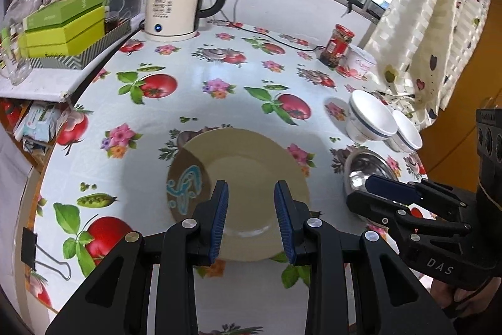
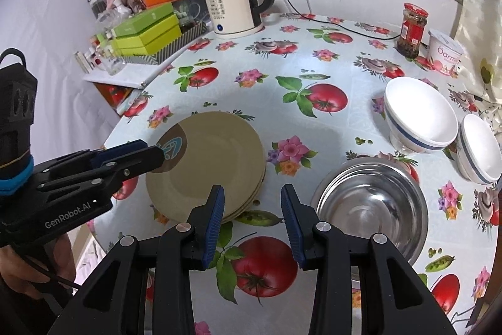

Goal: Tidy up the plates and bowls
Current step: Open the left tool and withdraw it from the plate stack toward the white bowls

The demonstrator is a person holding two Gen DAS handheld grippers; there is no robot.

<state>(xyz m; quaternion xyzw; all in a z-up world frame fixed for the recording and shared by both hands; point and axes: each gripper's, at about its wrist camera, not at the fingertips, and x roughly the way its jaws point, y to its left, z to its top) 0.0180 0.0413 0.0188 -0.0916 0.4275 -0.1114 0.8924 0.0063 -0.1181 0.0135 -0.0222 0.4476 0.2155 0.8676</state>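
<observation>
1. Fruit-and-flower oilcloth covers the round tabletop [image 2: 345, 127] beneath a barred window; a kettle [image 2: 233, 5], stacked green boxes [image 2: 147, 30], a sauce jar [image 2: 412, 30] and a yoghurt tub [image 2: 445, 52] stand along the far edge.
2. Stack of tan plates [image 2: 216, 165]: several, nested flat, at the left of the cleared area; the top plate bears a blue motif on its left rim.
3. Steel bowl [image 2: 373, 203]: upright, empty, just right of the plates and apart from them.
4. Two white bowls [image 2: 420, 115], blue-banded, tilted, one leaning beside the other, beyond the steel bowl at the right edge.
5. Left claw [image 1: 251, 209]: partly open, nothing between its pads, hovering directly over the near half of the plate stack.
6. Right claw [image 2: 252, 215]: partly open, empty, hanging above the gap between plates and steel bowl.
7. Governing relation: the steel bowl lies just right of the right claw and the white bowls further right and beyond it, so the right hand is judged nearer to all bowls; the left is nearer only to the plates.
8. Judgement: plates appear gathered; bowls are not yet nested.
</observation>
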